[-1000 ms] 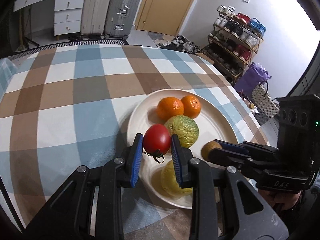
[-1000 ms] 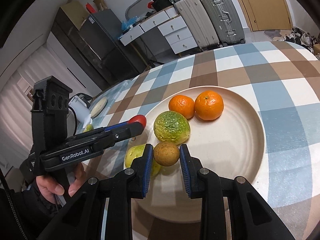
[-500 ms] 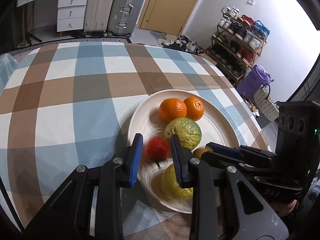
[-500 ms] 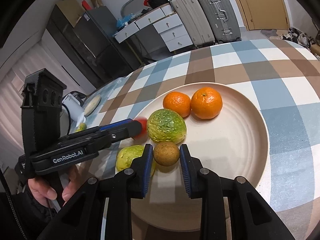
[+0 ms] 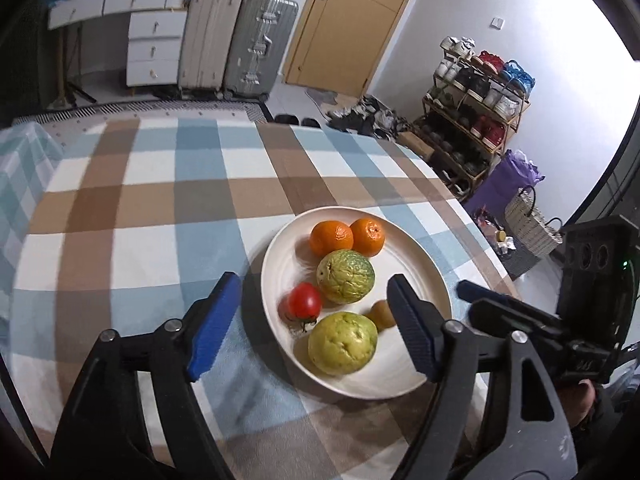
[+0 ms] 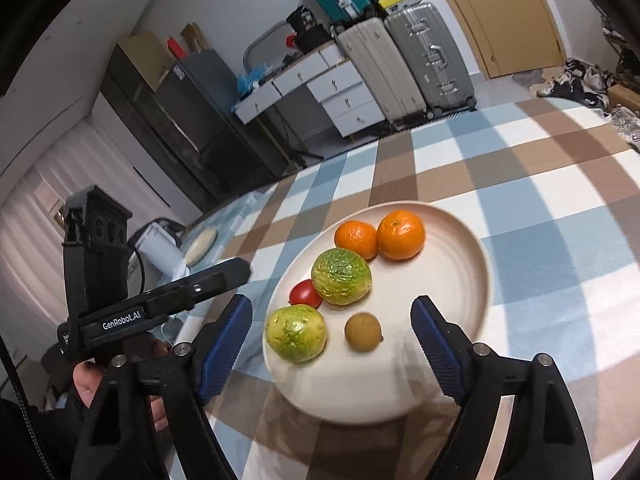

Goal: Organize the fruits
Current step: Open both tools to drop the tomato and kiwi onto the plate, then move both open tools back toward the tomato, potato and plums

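A cream plate (image 5: 420, 256) (image 6: 460, 264) on the checked tablecloth holds two oranges (image 5: 331, 238) (image 6: 400, 234), a wrinkled green fruit (image 5: 345, 277) (image 6: 341, 276), a red tomato (image 5: 305, 302) (image 6: 305, 294), a yellow-green guava (image 5: 342, 342) (image 6: 296, 333) and a small brown kiwi (image 5: 381, 314) (image 6: 363, 332). My left gripper (image 5: 316, 328) is open and empty, raised above the plate's near side. My right gripper (image 6: 332, 344) is open and empty, with the kiwi lying on the plate below its jaws.
The checked tablecloth (image 5: 140, 208) covers a round table. A white appliance and a flat pale disc (image 6: 202, 240) lie on the far left part of the table. Suitcases (image 5: 236, 40), drawers and a shoe rack (image 5: 472, 92) stand beyond the table's edge.
Both grippers opened. The left let go of the tomato and the right let go of the kiwi; both fruits now lie on the plate. Both grippers pulled back and up.
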A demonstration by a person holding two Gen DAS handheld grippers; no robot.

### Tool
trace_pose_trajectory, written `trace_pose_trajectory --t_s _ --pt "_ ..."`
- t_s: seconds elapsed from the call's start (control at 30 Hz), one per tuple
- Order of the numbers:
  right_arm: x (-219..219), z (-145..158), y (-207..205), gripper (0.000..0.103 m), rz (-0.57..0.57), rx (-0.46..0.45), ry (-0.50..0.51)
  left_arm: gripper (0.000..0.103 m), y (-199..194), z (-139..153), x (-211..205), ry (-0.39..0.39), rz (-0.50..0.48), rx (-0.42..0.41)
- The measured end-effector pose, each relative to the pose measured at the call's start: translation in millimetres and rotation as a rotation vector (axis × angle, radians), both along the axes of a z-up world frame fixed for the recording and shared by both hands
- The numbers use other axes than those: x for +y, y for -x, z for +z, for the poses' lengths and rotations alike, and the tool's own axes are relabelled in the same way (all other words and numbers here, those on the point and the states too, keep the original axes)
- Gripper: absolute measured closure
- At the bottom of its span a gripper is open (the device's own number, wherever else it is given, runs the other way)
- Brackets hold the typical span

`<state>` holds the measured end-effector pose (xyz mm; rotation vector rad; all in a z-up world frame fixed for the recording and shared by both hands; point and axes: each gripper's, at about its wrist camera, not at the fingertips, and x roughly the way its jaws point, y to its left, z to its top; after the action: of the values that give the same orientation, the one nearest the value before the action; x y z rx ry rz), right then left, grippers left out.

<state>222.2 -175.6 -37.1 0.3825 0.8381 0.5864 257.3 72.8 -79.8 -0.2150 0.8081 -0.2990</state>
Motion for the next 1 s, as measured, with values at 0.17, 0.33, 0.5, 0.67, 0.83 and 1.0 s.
trace_pose_trajectory --t_s 0.17,0.33,0.5,0.67,0.83,1.0 --pt "-17 19 24 0.009 -0.036 -0.038 -0.015 0.021 32 18 -6 -0.032 0.031 -0.032" --pt "-27 34 51 0.002 -0.060 -0.079 0.003 0.017 64 32 -18 -0.070 0.049 -0.055" --pt "-32 51 78 0.001 -0.074 -0.133 0.031 0.009 91 41 -24 -0.035 0.075 -0.058" --pt "-34 62 103 0.000 -0.071 -0.169 0.058 0.001 123 55 -35 -0.061 0.084 -0.105" --pt "-34 66 126 0.000 -0.075 -0.198 0.092 0.001 153 60 -47 -0.094 0.098 -0.129" --pt "-32 67 146 0.000 -0.080 -0.225 0.141 0.001 176 56 -53 -0.137 0.112 -0.144"
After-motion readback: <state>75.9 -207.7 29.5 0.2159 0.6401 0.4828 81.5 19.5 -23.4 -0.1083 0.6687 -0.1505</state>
